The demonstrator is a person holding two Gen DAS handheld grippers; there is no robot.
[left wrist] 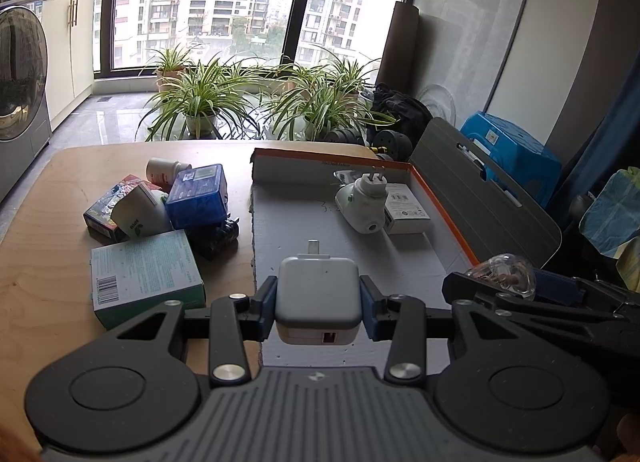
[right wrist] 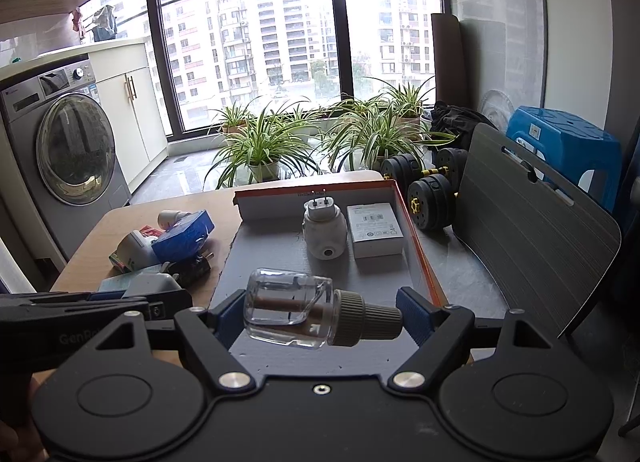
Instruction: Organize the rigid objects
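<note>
Left gripper (left wrist: 319,304) clamped on white charger (left wrist: 318,298), right gripper (right wrist: 320,316) wide around glass bottle (right wrist: 290,312), both over open tray floor (left wrist: 400,262), orange edge (right wrist: 418,246) at right, boxes (left wrist: 146,282) crowded at left on tabletop (left wrist: 40,262).

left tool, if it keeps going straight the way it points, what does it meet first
Probably the grey floor of the orange-edged tray; the left tool, shut on a white charger, aims down at bare tray short of the white plug-in device. Depth is unclear.
</note>
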